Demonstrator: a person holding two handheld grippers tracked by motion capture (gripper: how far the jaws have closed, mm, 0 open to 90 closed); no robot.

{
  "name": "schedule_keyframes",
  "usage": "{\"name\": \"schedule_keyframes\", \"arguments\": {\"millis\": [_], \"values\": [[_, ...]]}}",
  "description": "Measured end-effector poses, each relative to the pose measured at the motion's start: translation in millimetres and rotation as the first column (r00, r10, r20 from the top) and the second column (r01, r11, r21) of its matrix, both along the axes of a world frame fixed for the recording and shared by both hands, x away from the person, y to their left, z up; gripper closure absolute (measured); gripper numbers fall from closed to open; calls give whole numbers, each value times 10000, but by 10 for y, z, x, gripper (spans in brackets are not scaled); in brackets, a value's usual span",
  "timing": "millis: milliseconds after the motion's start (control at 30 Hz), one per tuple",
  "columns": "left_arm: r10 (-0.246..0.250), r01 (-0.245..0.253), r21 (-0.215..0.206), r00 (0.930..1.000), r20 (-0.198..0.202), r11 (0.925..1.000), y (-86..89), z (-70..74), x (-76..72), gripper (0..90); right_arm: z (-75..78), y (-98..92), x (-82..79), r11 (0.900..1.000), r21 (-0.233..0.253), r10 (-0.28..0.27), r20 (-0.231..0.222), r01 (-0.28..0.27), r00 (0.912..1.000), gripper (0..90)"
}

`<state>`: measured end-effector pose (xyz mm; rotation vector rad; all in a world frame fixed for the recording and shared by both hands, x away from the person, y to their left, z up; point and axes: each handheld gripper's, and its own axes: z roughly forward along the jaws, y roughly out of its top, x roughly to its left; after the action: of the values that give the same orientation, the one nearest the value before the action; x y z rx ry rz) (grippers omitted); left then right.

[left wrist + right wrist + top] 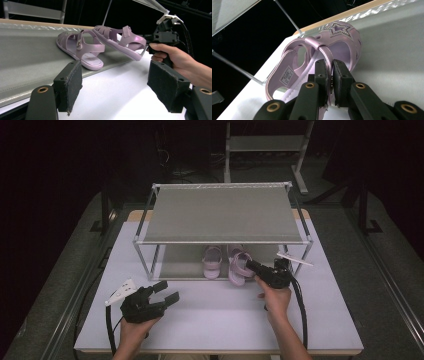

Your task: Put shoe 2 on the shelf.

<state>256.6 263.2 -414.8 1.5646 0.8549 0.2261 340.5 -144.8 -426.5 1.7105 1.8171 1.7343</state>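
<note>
Two tools work over a white tabletop. Nearest the front edge, toward the left corner, the left tool hovers with its jaws spread wide and nothing between them. Farther in and right of the middle, the right tool has its jaws pinched tight on the heel strap of a pink sandal, which tilts with its toe on the lower shelf of a metal rack and its heel raised over the shelf's front edge. Just left of it a second pink sandal lies flat on that shelf, close beside the first. The rack's grey top shelf spans the far half of the tabletop.
</note>
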Motion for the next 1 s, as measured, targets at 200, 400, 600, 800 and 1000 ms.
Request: {"name": "schedule_keyframes", "arguments": {"millis": [200, 400, 600, 800, 1000], "values": [[-66, 66, -30, 10000, 21, 10000, -20, 3, 0, 275, 11, 41, 121, 9996, -248, -152, 21, 152, 9999, 822], [-85, 85, -33, 10000, 7, 10000, -15, 4, 6, 275, -44, 88, 235, 9986, -476, -241, -89, 237, 9997, 822], [-112, 112, -68, 9999, 3, 9999, -21, 6, 4, 275, -62, 124, 318, 9982, -568, -195, -89, 190, 9998, 822], [-97, 97, -105, 10000, 5, 9999, -14, 11, 7, 275, -106, 124, 370, 9971, -712, -278, -177, 265, 9995, 821], [-94, 94, -137, 10000, 4, 9999, -20, 8, 21, 275, -139, 138, 394, 9966, -782, -297, -266, 275, 9992, 821]]}}
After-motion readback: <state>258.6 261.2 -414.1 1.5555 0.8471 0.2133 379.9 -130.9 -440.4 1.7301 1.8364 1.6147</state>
